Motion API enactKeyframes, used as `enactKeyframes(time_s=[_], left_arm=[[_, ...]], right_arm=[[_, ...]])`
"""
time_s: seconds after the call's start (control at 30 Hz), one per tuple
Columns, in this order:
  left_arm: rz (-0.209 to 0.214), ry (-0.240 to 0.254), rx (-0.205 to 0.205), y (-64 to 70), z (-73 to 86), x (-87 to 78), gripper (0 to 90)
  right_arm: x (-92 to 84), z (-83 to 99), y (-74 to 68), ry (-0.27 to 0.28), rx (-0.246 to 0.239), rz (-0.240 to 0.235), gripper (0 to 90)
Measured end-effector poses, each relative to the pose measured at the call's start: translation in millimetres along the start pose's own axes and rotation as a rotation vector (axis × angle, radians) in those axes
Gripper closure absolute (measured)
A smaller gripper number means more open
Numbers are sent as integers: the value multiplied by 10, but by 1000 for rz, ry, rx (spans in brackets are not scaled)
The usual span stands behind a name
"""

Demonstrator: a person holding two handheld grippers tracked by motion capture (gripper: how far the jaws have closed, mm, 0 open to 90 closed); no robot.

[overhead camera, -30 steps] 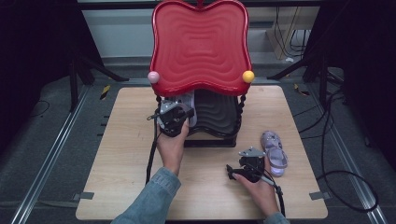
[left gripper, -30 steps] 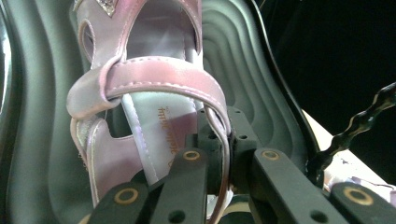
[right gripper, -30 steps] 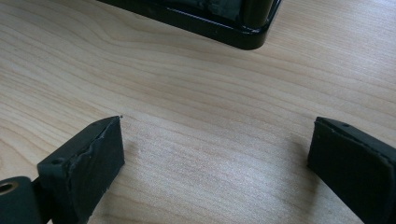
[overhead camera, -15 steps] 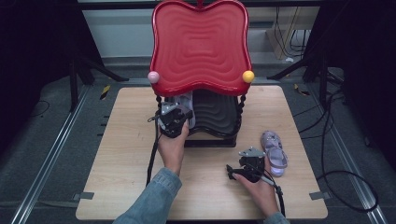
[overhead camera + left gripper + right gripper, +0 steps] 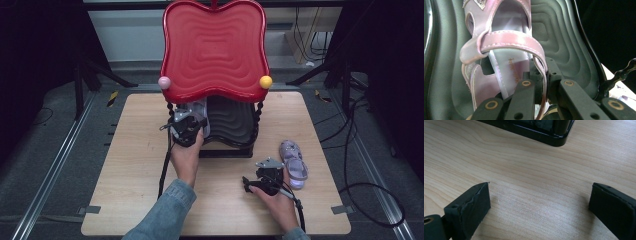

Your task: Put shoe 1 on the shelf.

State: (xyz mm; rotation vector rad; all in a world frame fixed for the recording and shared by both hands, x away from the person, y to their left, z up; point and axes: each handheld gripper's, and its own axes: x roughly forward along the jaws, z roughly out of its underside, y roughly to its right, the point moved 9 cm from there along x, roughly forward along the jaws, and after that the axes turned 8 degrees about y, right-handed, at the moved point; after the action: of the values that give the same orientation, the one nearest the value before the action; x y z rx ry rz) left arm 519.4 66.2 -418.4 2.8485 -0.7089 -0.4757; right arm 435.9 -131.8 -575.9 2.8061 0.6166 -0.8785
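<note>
A lilac sandal (image 5: 504, 42) lies on the dark ribbed lower tray (image 5: 564, 45) of a two-tier rack. My left gripper (image 5: 542, 78) is shut on its thin heel strap. From above, that gripper (image 5: 192, 120) reaches under the red top tray (image 5: 214, 50), and the sandal (image 5: 202, 111) pokes out ahead of it on the lower tray (image 5: 232, 122). A second lilac sandal (image 5: 294, 161) rests on the table at the right. Just left of it my right gripper (image 5: 256, 179) sits low over the wood. Its jaws (image 5: 539, 202) are open and wide apart with nothing between them.
The wooden table (image 5: 130, 150) carries the rack at its far middle. A pink ball (image 5: 164, 82) and a yellow ball (image 5: 266, 81) mark the red tray's front corners. The rack's black base (image 5: 536, 132) lies ahead of the right gripper. Cables trail on the floor at the right.
</note>
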Motion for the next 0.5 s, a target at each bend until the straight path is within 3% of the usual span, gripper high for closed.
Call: enactKeyframes(time_s=[0.5], left_arm=[[-16,7,-22,68,22,141,864]], right_arm=[[1,0,-4,-1,3,-2,38]])
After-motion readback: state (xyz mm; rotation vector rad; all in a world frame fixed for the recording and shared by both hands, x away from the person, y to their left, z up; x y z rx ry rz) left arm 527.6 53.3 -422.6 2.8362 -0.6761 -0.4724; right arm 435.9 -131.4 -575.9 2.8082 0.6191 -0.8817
